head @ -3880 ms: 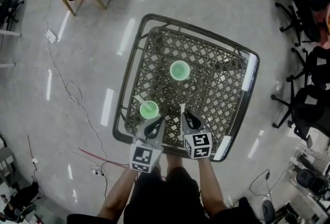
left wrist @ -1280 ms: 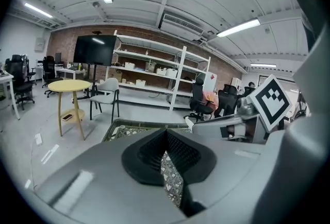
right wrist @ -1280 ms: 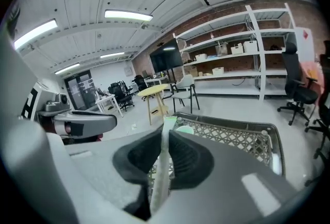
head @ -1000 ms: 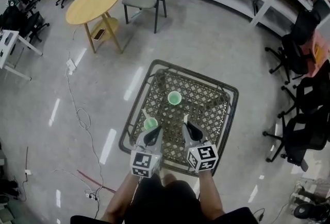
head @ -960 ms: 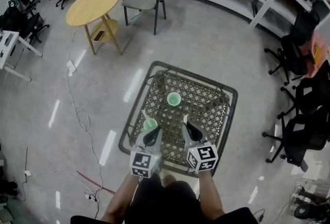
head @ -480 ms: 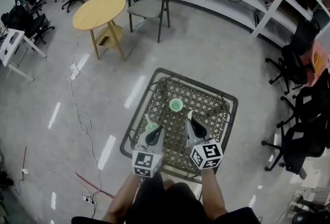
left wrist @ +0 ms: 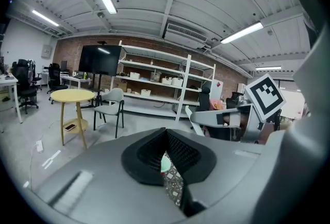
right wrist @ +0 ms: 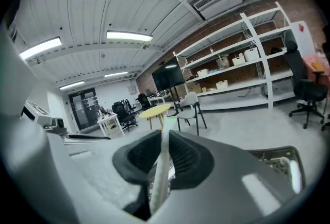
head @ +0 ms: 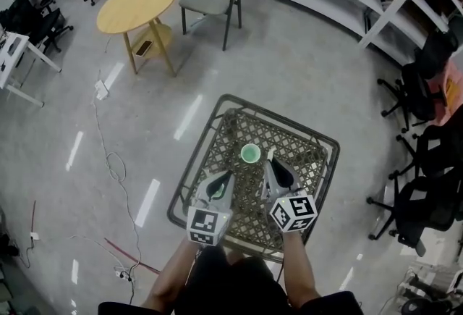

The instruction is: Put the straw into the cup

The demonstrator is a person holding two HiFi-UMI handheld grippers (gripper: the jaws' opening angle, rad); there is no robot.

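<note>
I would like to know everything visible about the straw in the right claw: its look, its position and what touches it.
The straw is a slim, straight, whitish tube that looks like paper. The right claw is shut on it, one pad on each side; it lies along the jaws and its end pokes out past them. In the head view that end shows over the lattice table, beside the green cup, not in it.

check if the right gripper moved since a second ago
Yes. The right gripper, holding the straw, went forward over the table: its tip is now beside the middle cup.
</note>
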